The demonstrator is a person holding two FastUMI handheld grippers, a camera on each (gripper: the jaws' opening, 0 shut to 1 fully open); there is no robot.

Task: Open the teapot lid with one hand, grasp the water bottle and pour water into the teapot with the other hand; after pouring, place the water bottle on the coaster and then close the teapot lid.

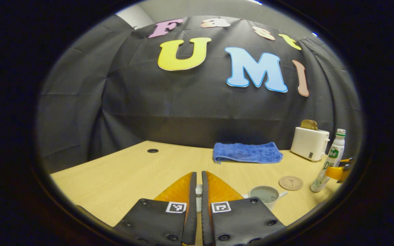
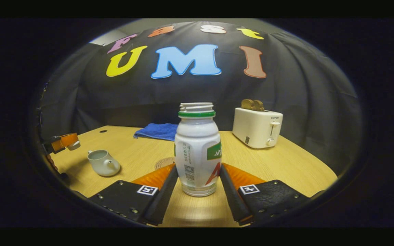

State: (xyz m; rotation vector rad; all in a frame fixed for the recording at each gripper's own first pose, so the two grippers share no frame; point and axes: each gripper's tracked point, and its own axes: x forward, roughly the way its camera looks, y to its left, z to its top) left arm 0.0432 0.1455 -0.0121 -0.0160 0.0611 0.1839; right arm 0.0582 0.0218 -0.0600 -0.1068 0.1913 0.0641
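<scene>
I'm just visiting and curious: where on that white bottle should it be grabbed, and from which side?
Probably the straight white body of the water bottle, below its green neck ring, approached level from the front. It stands upright on the table with flat sides; the right hand-held gripper already brackets it there, though contact is unclear.

Pale wood tabletop (image 2: 286, 160) under the booth's wall.
On it: an open teapot (image 2: 103, 163) at left, a round coaster (image 1: 290, 182) and water bottle (image 2: 197, 150) mid-table, a folded blue towel (image 1: 247, 152) and white toaster (image 2: 257, 127) at the far side.
</scene>
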